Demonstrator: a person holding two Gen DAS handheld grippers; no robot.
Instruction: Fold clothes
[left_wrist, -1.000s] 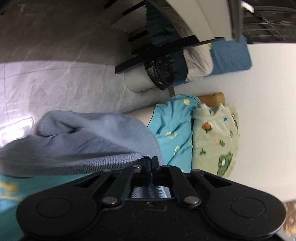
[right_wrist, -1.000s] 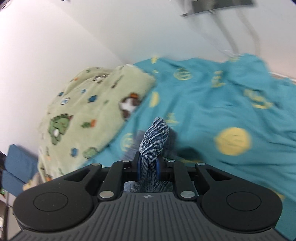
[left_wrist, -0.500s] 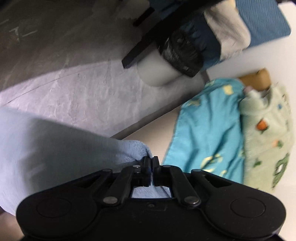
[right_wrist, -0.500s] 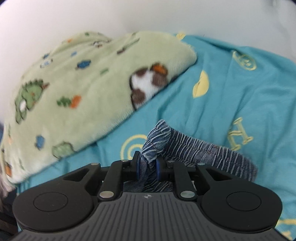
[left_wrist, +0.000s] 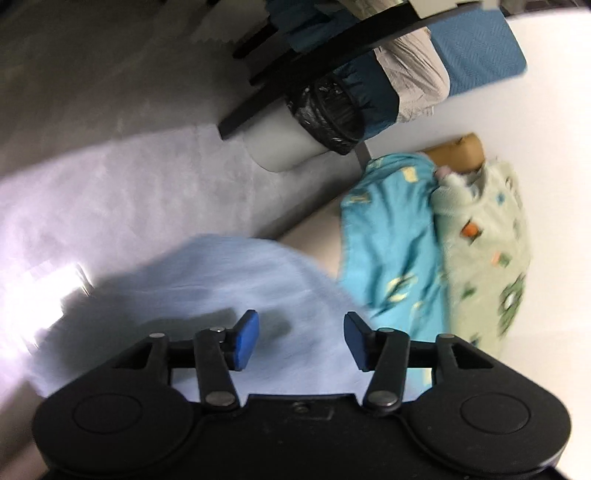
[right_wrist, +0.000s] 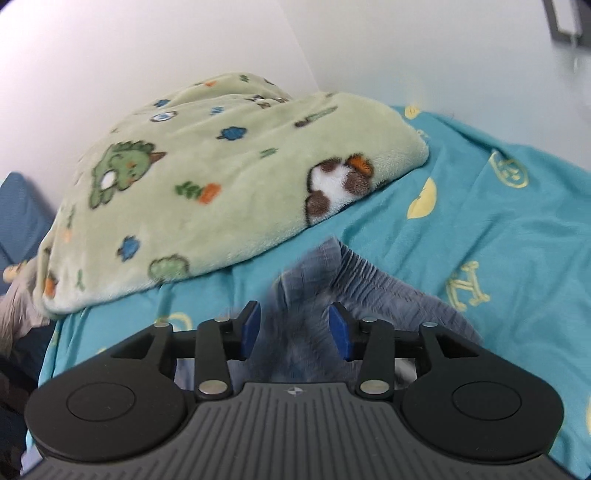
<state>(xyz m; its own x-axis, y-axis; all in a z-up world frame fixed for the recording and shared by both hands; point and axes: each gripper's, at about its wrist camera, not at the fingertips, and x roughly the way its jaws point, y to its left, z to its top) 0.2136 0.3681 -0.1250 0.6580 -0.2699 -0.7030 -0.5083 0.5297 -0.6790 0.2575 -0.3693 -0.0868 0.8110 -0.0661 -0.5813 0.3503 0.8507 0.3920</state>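
Observation:
A light blue denim garment (left_wrist: 229, 291) lies blurred just beyond my left gripper (left_wrist: 301, 341), whose blue pads stand wide apart and hold nothing. In the right wrist view the same garment's striped, ribbed edge (right_wrist: 354, 284) rests on the teal bed sheet (right_wrist: 498, 229). It bunches up between the spread pads of my right gripper (right_wrist: 293, 328), which is open and no longer pinches the cloth. The garment's lower part is hidden behind both gripper bodies.
A pale green fleece blanket with dinosaur prints (right_wrist: 207, 184) is heaped on the sheet against the white wall (right_wrist: 147, 48). Beside the bed stands a white bin with a black liner (left_wrist: 314, 125) under a black shelf (left_wrist: 332, 62), on the grey floor (left_wrist: 110, 155).
Both grippers were shut on the denim garment a second ago and half a second ago; now both have opened and let it go. The garment has dropped onto the bed.

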